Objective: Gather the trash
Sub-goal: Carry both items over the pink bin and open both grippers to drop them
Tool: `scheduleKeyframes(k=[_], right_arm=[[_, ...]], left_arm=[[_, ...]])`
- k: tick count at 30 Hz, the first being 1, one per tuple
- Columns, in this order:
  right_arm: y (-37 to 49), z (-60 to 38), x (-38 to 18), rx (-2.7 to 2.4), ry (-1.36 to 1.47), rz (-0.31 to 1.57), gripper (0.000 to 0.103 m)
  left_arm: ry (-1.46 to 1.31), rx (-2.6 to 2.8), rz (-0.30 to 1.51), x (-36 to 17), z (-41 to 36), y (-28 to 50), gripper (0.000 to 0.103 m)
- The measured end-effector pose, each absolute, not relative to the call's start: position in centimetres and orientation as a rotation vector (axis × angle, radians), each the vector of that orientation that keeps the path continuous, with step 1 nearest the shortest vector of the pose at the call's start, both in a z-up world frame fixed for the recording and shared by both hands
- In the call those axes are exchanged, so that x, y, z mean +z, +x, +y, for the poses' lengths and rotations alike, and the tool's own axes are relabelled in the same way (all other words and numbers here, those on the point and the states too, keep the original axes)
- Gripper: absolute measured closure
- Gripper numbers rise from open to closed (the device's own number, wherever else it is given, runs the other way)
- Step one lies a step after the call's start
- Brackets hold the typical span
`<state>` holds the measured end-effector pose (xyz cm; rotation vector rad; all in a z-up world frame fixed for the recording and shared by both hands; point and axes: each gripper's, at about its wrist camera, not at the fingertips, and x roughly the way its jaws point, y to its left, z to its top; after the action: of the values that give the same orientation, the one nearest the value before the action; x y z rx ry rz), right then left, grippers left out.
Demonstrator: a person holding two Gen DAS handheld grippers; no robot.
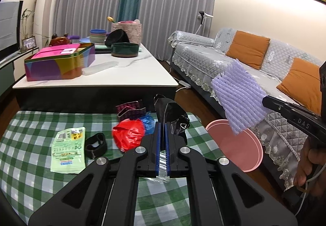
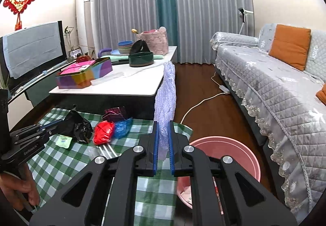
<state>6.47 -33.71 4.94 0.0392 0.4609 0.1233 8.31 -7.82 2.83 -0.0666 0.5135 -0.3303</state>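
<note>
**Both grippers loaded beside the basin**

Your left gripper (image 1: 162, 134) is clamped on a crinkled, glossy black plastic bag (image 1: 171, 112). Your right gripper (image 2: 164, 138) is clamped on a lavender foam net sleeve (image 2: 166, 99), ribbed and soft, standing upright above the jaws. The round pink basin (image 2: 234, 156) sits on the wood floor, just beside the checked cloth's (image 2: 61, 162) right edge. Red bag (image 1: 128, 134), blue bag (image 1: 147, 122) and green packet (image 1: 69, 150) lie on the cloth. Open floor runs between the low table (image 1: 122, 75) and the quilted sofa (image 1: 203, 57).
</note>
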Motion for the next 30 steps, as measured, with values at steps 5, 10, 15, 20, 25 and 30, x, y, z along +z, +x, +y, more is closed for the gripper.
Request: scheduleKeyframes(k=[5, 10, 15, 20, 25, 30], right_arm=[[6.4, -34.7, 4.9, 0.103, 0.047, 0.462, 0.094], [6.4, -35.6, 5.1, 0.081, 0.052, 0.458, 0.094], [6.3, -37.0, 5.5, 0.054, 0.061, 0.452, 0.094], [6.2, -38.4, 5.2, 0.024, 0.069, 0.456, 0.094], [6.0, -40.0, 4.8, -0.009, 0.08, 0.464, 0.094], [5.8, -41.3, 4.6, -0.043, 0.09, 0.469, 0.094]], left_arm=[[-0.063, -0.35, 0.515, 2.9, -8.7, 8.2, 0.099], [-0.056, -0.368, 0.517, 2.8, -9.7, 8.2, 0.099], [-0.05, -0.386, 0.52, 2.9, -10.7, 8.1, 0.099], [-0.042, -0.404, 0.522, 2.9, -11.7, 8.1, 0.099], [-0.035, -0.428, 0.526, 3.0, -13.2, 8.2, 0.099], [-0.026, -0.465, 0.529, 3.1, -15.2, 8.5, 0.099]])
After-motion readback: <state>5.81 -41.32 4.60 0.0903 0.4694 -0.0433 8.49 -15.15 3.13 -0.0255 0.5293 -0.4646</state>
